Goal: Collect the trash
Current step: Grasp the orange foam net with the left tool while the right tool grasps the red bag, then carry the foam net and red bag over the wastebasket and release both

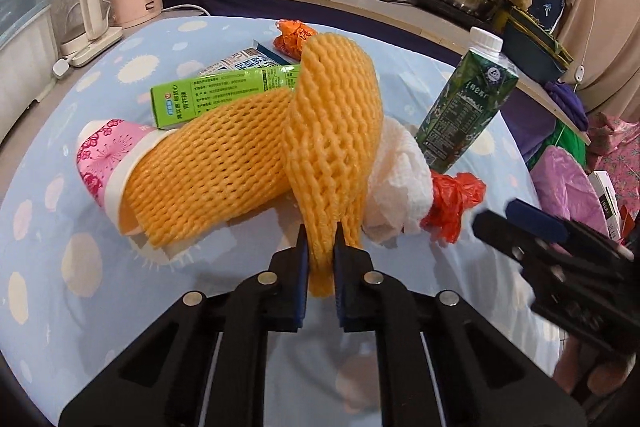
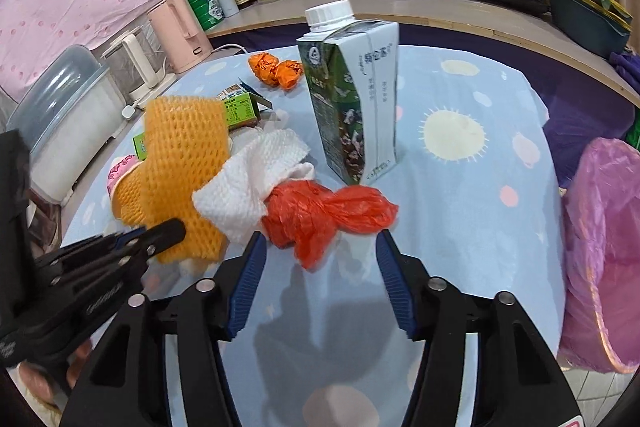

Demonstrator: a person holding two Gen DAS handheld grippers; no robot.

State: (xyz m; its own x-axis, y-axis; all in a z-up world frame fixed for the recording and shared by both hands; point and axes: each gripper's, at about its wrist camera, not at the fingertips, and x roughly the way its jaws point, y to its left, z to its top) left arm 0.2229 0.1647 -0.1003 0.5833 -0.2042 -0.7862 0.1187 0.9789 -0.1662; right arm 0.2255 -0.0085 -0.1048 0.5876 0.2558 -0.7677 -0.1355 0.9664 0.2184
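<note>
Left gripper [image 1: 320,247] clamped on yellow foam net [image 1: 332,131], lower centre | right gripper [image 2: 320,259] spread, empty | red plastic bag [image 2: 320,215] just ahead, long axis crosswise | right hand nearer

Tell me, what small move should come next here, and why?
Probably lift the left hand-held gripper: it is shut on the orange foam net, so that piece is ready to go. The pink-lined bin waits beside the table. The right hand-held gripper stands open before the red bag.
</note>
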